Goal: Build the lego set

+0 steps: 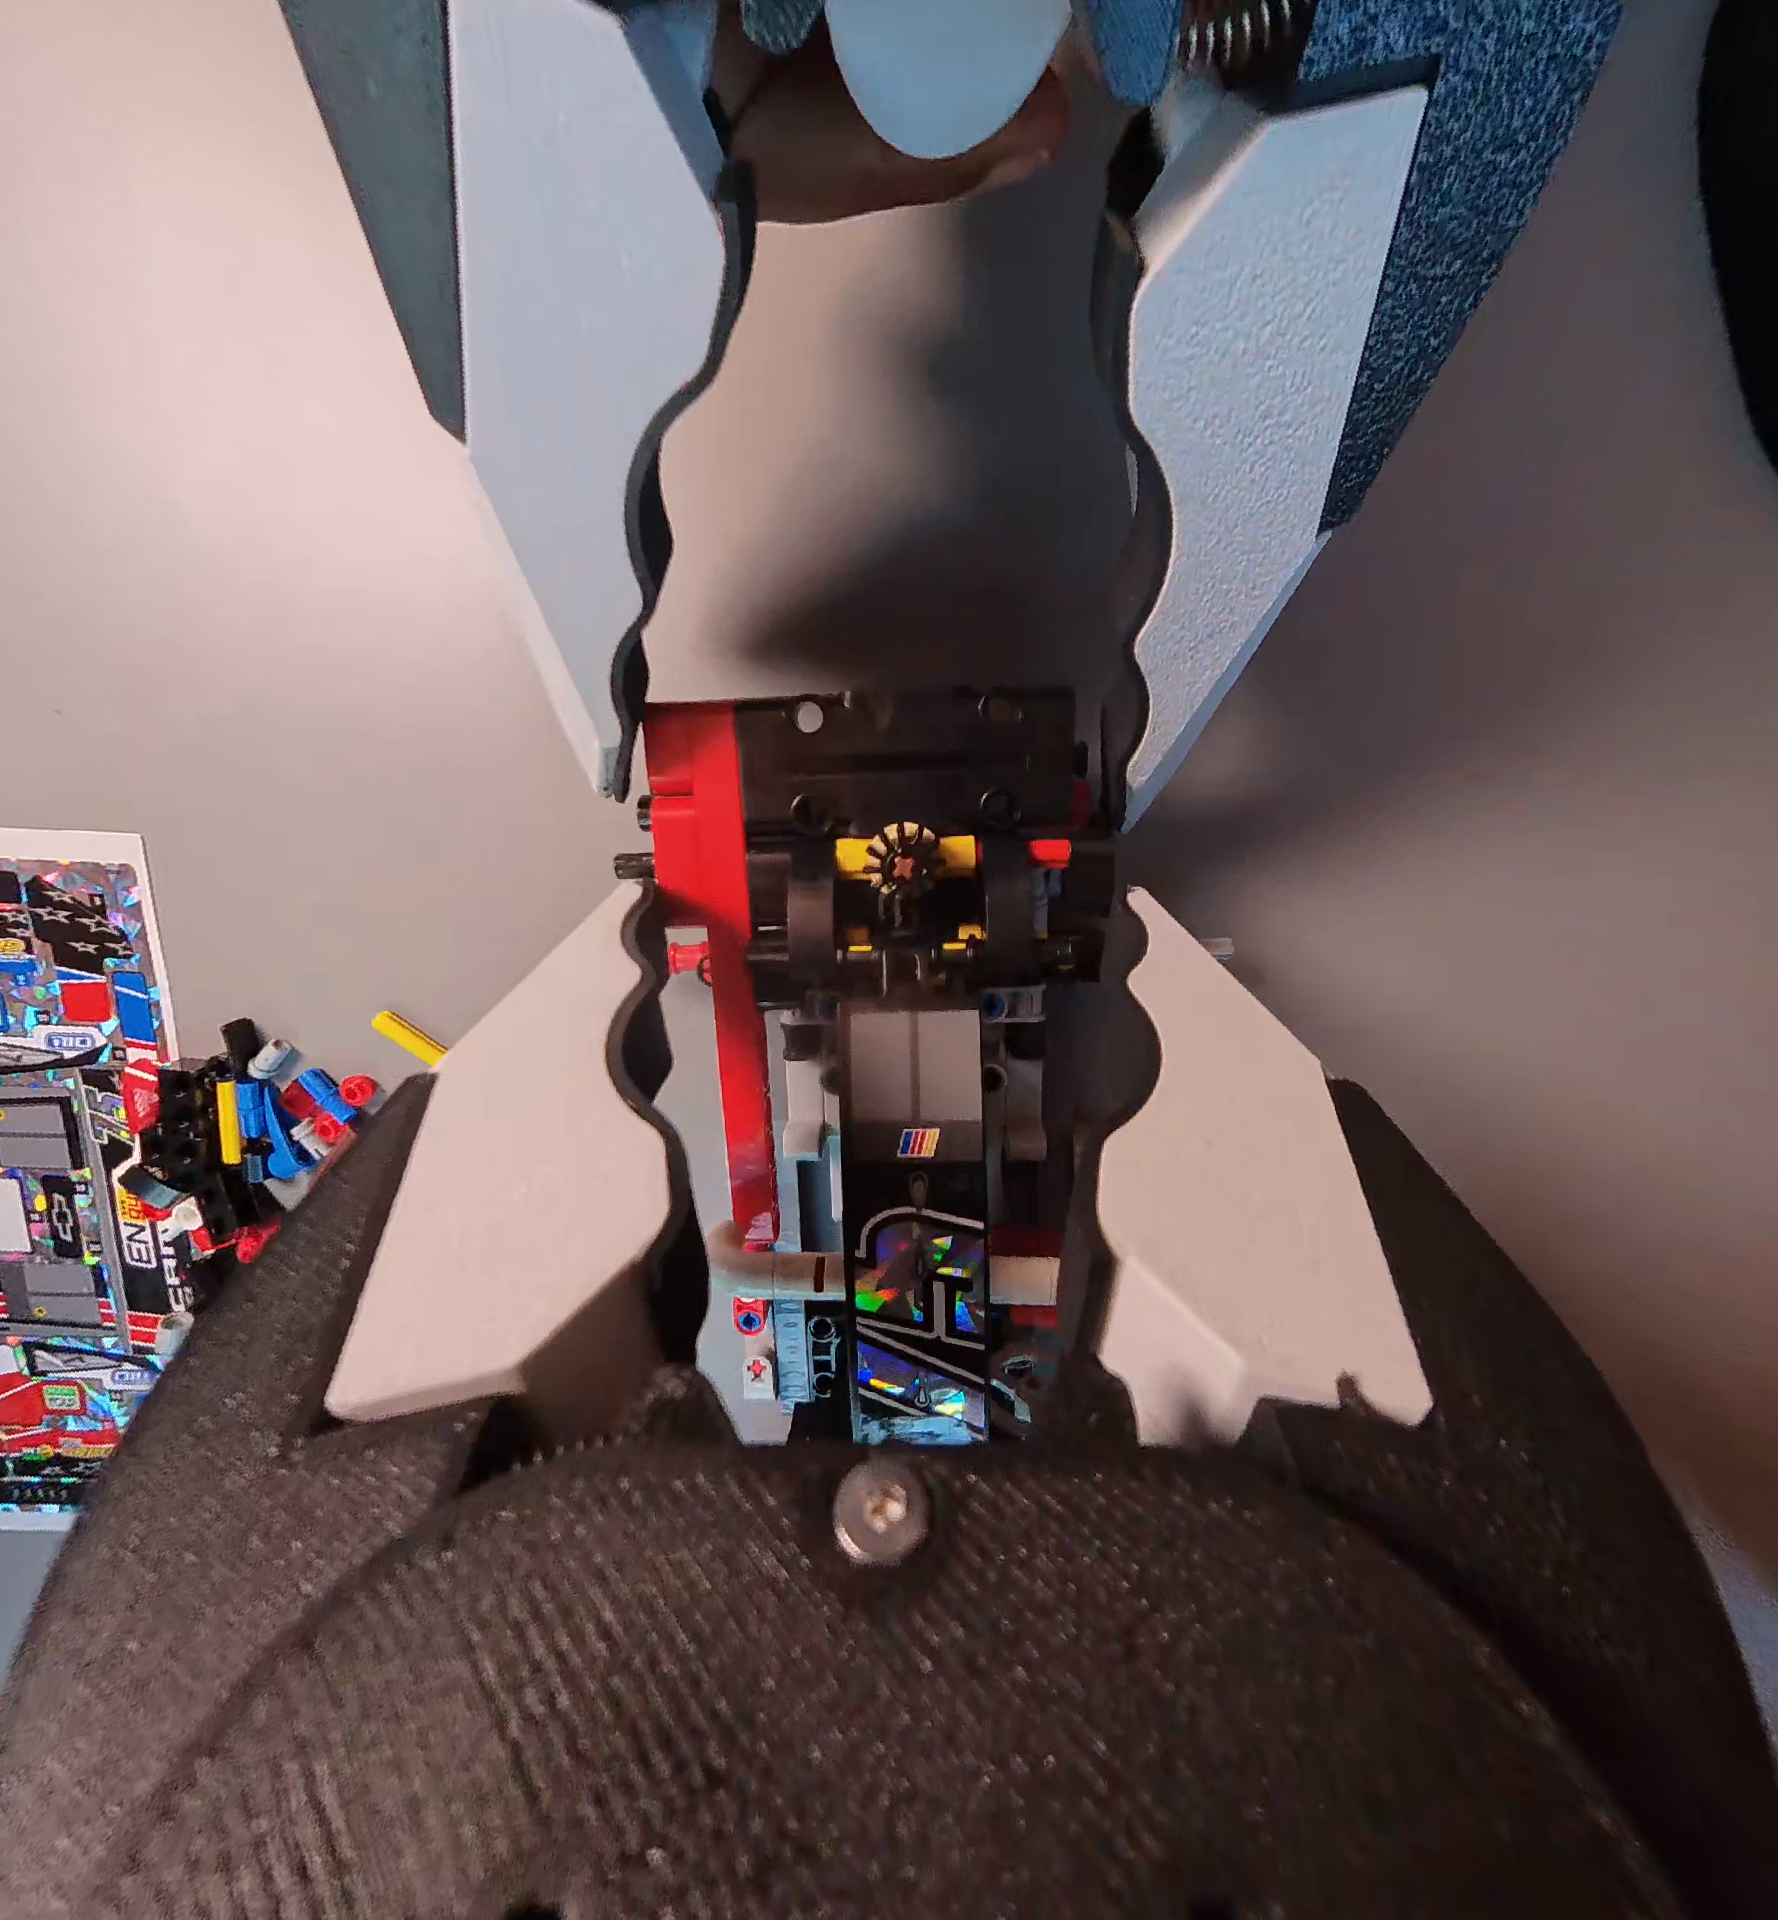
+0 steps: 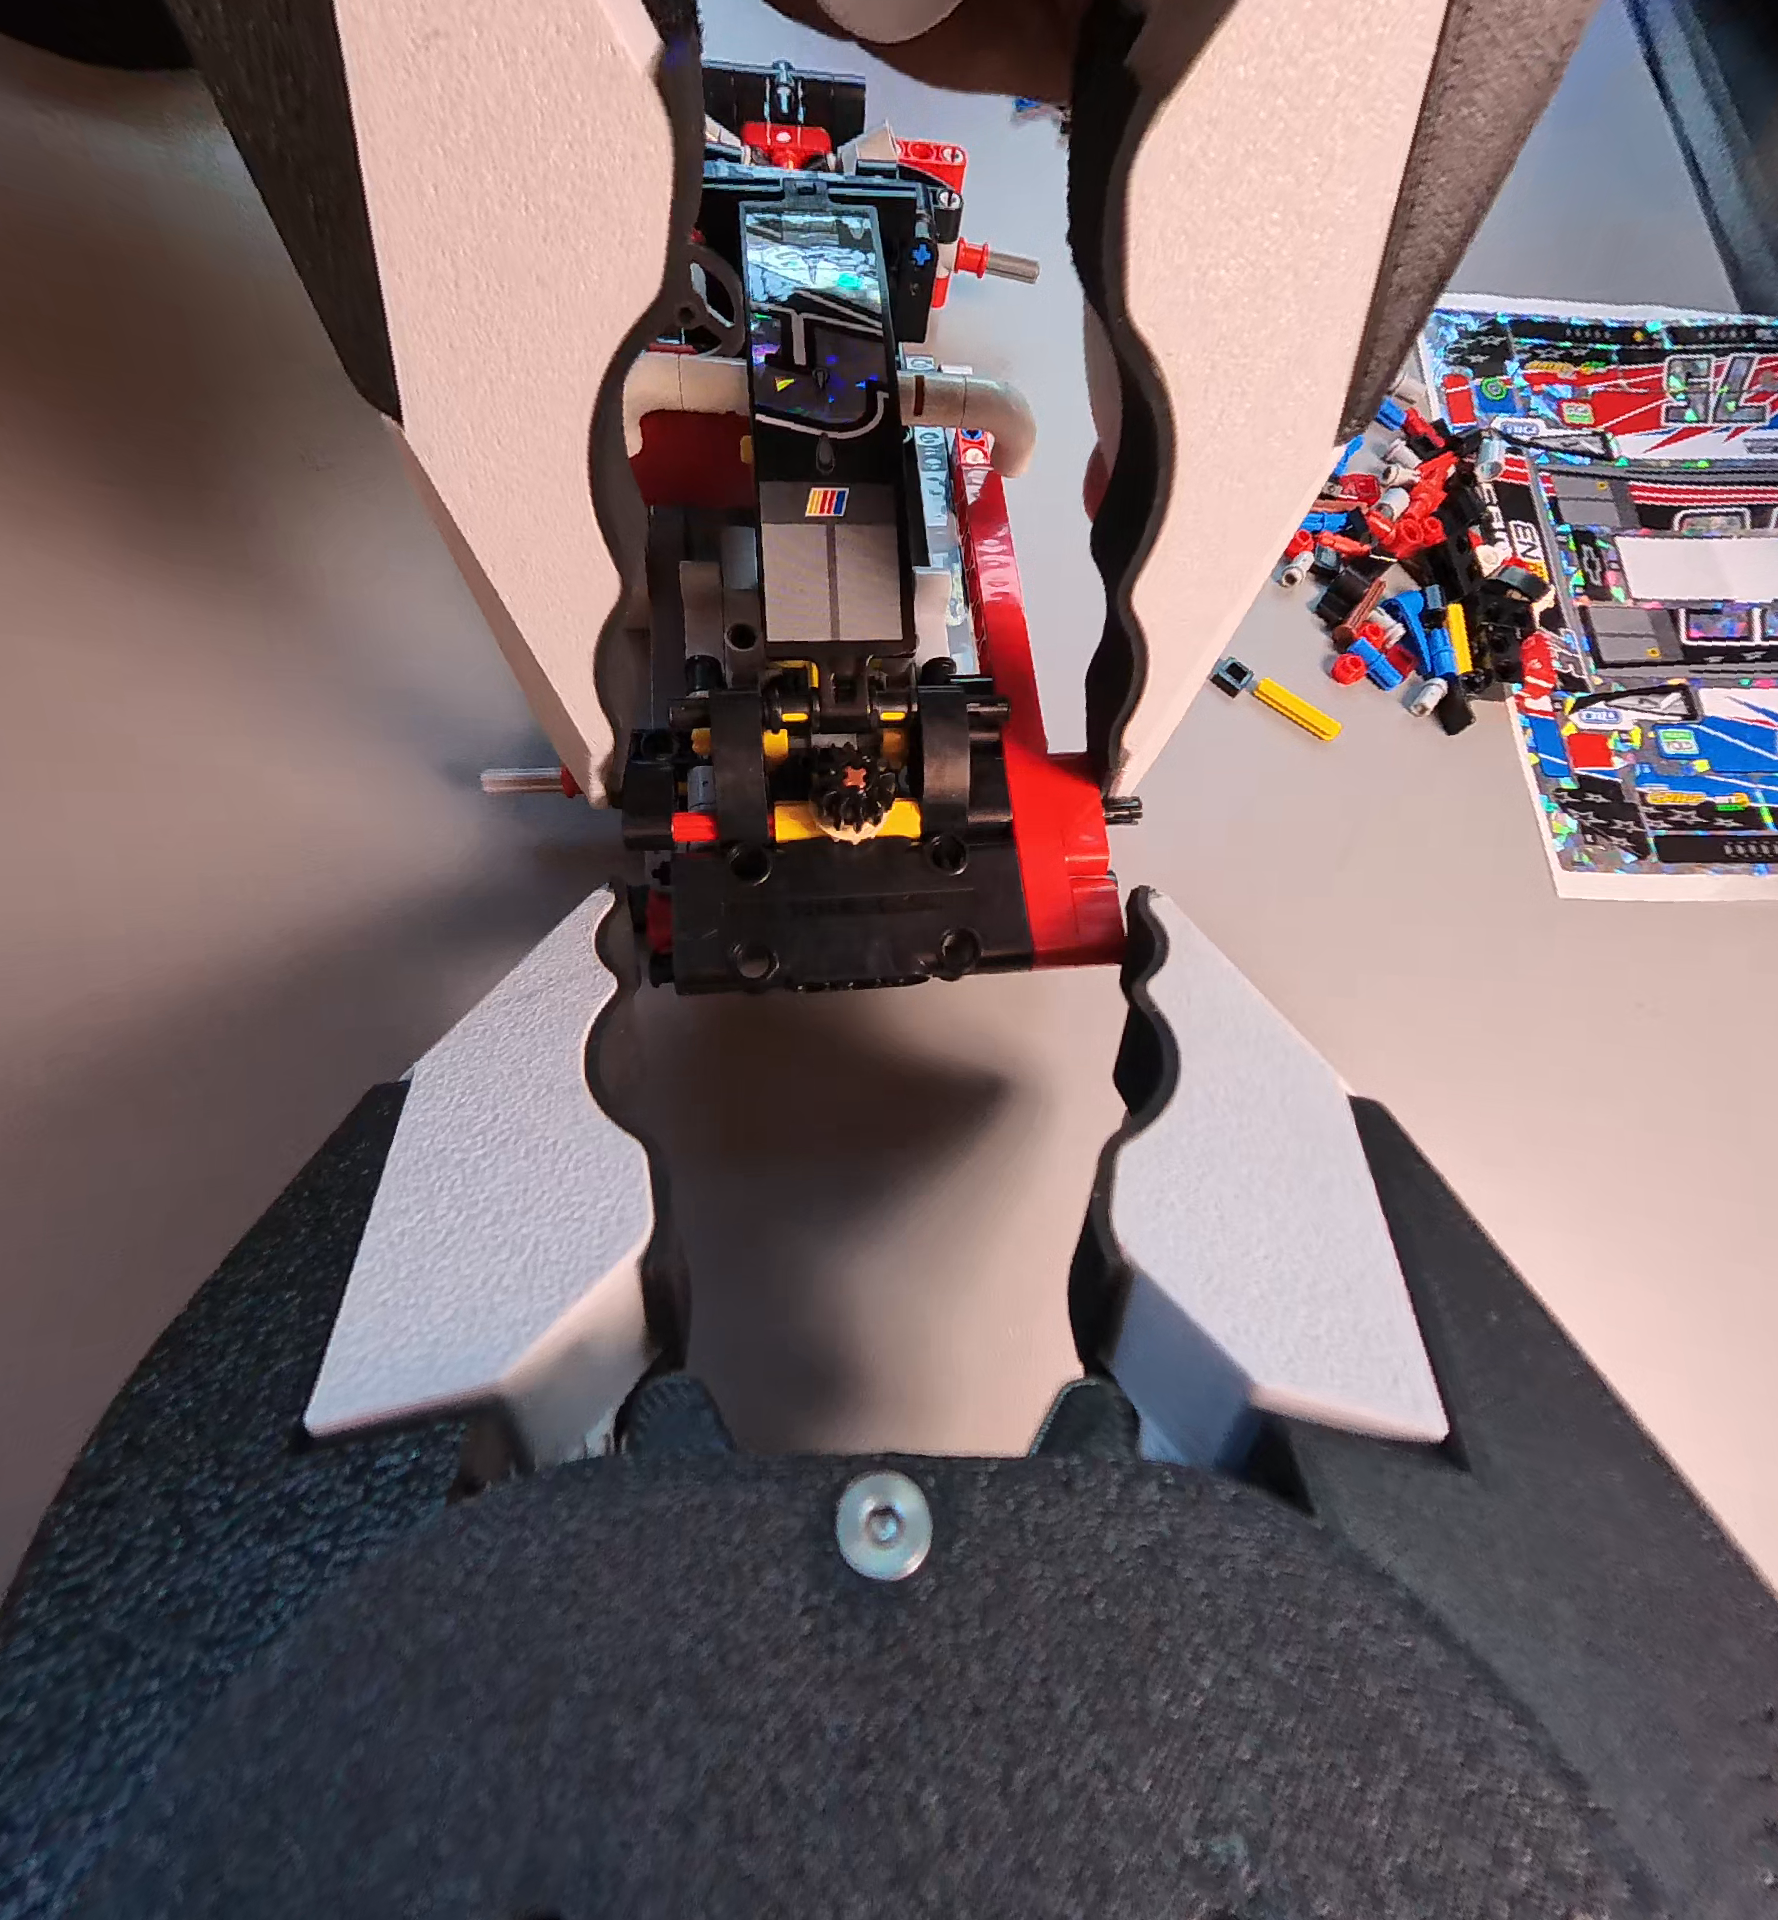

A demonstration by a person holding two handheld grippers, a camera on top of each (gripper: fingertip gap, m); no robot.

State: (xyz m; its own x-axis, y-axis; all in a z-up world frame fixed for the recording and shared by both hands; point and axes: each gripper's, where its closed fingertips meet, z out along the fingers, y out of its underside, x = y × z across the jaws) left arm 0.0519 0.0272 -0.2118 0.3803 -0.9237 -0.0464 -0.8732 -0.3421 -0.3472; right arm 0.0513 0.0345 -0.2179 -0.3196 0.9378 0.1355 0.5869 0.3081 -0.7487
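On the pale table (image 2: 1487, 1091), the half-built car (image 2: 843, 665) sits lengthwise between two grippers that face each other. The left gripper (image 1: 880, 904) straddles most of the car, its fingers (image 1: 511, 1143) pressed to the sides near the gear end, so it looks to be pinching the car. The right gripper (image 2: 869, 914) meets the same end from the other way; its fingers (image 2: 511, 1174) flank the black and red block, and it seems to clamp that block, though contact on the black side is hard to confirm. Holding from both ends likely steadies the car so a part can be seated without the frame twisting, and it keeps the small gear (image 2: 849, 795) facing up and reachable. A red beam (image 2: 999, 623) runs along one side only, which suggests the matching side is not yet fitted. Beside the car lie a pile of loose pieces (image 2: 1415, 592), a yellow axle (image 2: 1295, 709) and a shiny sticker sheet (image 2: 1695, 623). The table is plain and matte; little of the room shows.
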